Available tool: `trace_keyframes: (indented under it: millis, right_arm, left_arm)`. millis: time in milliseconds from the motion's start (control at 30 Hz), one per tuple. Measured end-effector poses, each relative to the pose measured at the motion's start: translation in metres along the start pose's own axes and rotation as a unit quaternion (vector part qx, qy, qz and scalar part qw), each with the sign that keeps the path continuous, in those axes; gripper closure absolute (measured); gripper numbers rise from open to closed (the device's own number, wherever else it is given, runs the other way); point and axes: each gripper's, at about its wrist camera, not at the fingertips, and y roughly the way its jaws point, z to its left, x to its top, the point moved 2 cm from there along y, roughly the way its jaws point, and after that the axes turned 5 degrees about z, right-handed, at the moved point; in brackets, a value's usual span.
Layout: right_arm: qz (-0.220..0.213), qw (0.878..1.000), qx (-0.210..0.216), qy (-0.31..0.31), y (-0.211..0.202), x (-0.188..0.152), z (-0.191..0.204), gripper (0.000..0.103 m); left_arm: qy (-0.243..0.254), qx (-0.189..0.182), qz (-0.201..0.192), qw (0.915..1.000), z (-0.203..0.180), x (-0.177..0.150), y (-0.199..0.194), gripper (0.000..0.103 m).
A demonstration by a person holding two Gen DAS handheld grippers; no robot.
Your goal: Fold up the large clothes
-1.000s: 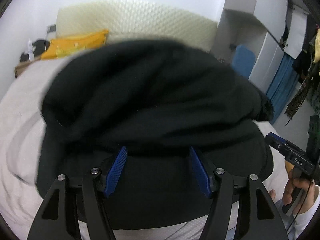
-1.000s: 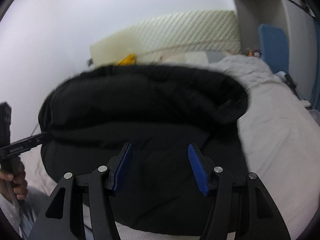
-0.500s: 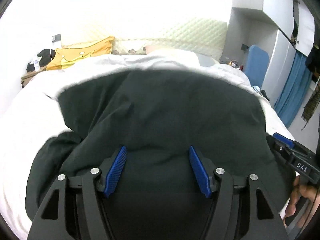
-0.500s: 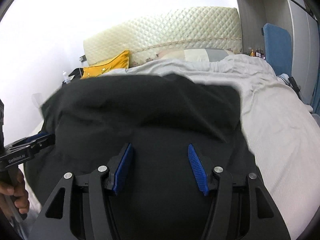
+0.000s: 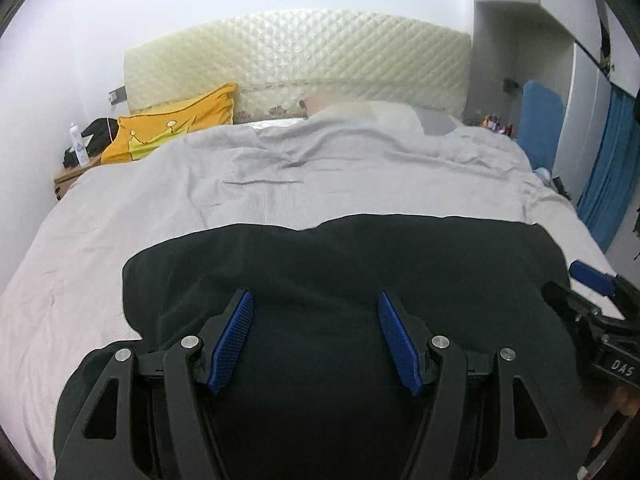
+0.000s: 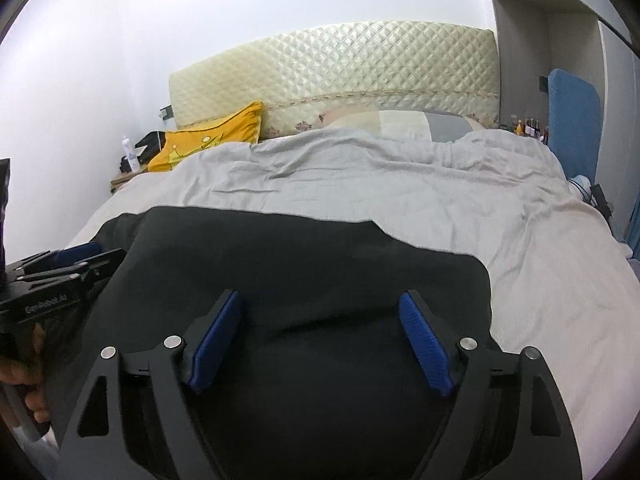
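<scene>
I see a black garment (image 5: 352,280) lying flat on the grey bedspread (image 5: 280,184), at the foot end, well away from the quilted headboard (image 5: 296,52). My left claw (image 5: 316,336) hangs open above it, gripping nothing. My right claw (image 6: 320,340) has just been opening, its pads clear of the cloth. The soft matte fabric looks spread; the folds seem still to come.

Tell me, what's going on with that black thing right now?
Right tool just opened, nothing pinched. Left tool open too. Black garment flat on bed. Nothing blocking.
</scene>
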Motion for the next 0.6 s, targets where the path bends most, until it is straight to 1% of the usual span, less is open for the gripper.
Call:
trace_keyframes:
  millis: [167, 267, 367, 467, 600]
  right_arm:
    - [0.022, 1.0, 0.004, 0.01, 0.035, 0.011, -0.009, 0.016]
    - [0.031, 0.999, 0.001, 0.021, 0.05, 0.014, -0.013, 0.013]
    - [0.041, 0.999, 0.007, 0.031, 0.064, 0.016, -0.018, 0.009]
    - [0.044, 0.998, 0.011, 0.036, 0.075, 0.017, -0.019, 0.006]
    - [0.044, 0.998, 0.017, 0.04, 0.087, 0.021, -0.019, 0.005]
  left_arm:
    - [-0.008, -0.004, 0.017, 0.9998, 0.005, 0.009, 0.034, 0.037]
    - [-0.016, -0.009, 0.025, 0.9995, 0.01, 0.017, 0.05, 0.037]
    - [-0.021, -0.011, 0.032, 0.9992, 0.01, 0.021, 0.064, 0.037]
    - [-0.028, -0.014, 0.037, 0.9989, 0.013, 0.022, 0.077, 0.037]
    - [-0.031, -0.011, 0.042, 0.9986, 0.015, 0.025, 0.092, 0.037]
